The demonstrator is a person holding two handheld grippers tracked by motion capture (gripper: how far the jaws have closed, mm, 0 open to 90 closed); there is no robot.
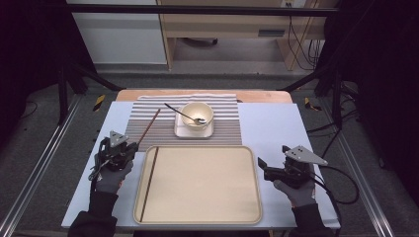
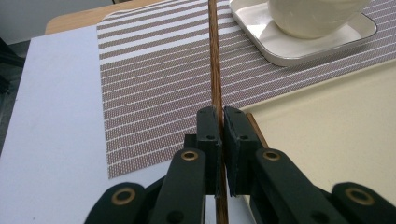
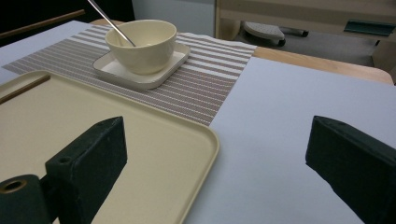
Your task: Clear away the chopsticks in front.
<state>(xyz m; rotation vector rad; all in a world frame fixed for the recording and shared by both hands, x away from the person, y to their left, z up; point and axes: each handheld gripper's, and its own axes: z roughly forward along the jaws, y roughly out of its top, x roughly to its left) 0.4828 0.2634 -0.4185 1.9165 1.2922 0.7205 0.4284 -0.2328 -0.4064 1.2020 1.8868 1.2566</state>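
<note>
My left hand-held gripper (image 2: 220, 122) has its jaws clamped on a thin brown wooden chopstick (image 2: 215, 70), which runs straight ahead between the pads in the left gripper view and reaches out over the brown-and-white striped woven placemat (image 2: 154, 88). From the high view I see that gripper (image 1: 129, 148) at the left of the counter (image 1: 276, 128), just off the near left corner of the placemat, with the chopstick (image 1: 149, 126) slanting away from it across the mat's left part. The stick looks lifted clear of the mat, though from these angles I can't be certain.

A second dark brown chopstick (image 1: 149, 182) lies inside the large beige rounded-square plastic tray (image 1: 197, 217), along its left edge. The tray sits on the near middle of the pale blue counter top, its far rim just beside the placemat's near edge.

On the placemat, behind the tray, stands a small white square plate (image 1: 194, 132) carrying a cream round ceramic bowl (image 1: 197, 115). A metal spoon with a thin dark handle (image 1: 184, 115) rests in the bowl, handle leaning out over the rim to the left.

My right hand-held gripper (image 1: 260, 167) sits at the right side of the tray, near its right rim, jaws spread wide apart with nothing between them; in the right gripper view it (image 3: 215, 154) frames the tray's corner (image 3: 205, 140) and bare counter.
</note>
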